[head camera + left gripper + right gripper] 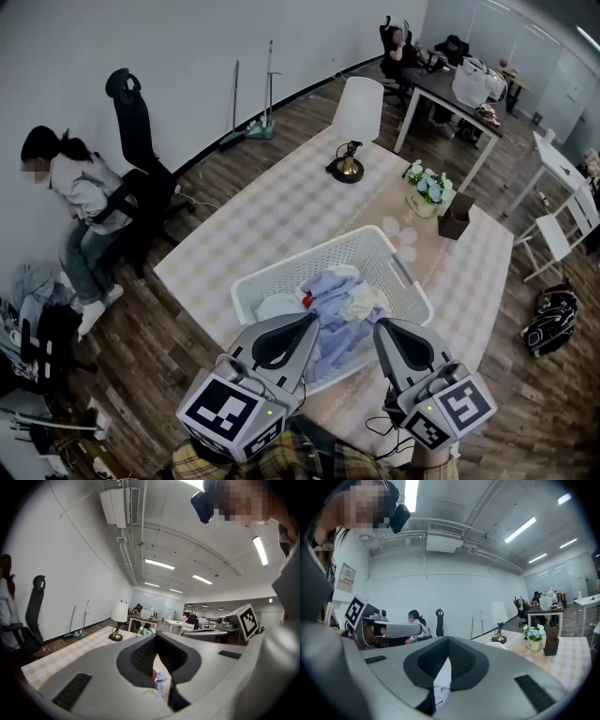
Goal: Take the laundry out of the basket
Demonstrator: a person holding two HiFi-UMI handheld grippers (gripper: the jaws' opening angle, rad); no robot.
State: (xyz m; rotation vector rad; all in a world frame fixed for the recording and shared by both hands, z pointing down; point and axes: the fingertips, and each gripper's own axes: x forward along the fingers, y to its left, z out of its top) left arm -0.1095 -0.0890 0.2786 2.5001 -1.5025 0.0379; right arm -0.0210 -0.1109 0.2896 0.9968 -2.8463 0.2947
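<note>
A white slatted laundry basket [389, 253] stands on the checked table [272, 216] just in front of me. It holds a heap of laundry [333, 300]: lavender and pale blue cloth, white pieces and a bit of red. My left gripper [310, 323] hovers over the basket's near left side, jaws shut and empty. My right gripper [381, 328] hangs over the near right side, also shut with nothing in it. In the left gripper view the left gripper [158, 639] has its tips together, with lavender cloth [161, 679] showing below. In the right gripper view the right gripper [449, 644] is the same, with white cloth [440, 686] beneath.
A white-shaded lamp [357, 117], a flower pot [428, 192] and a brown box [457, 218] stand on the table beyond the basket. A person [80, 202] sits by a black office chair [141, 150] at the left wall. White chairs [562, 225] and a backpack [551, 321] are at the right.
</note>
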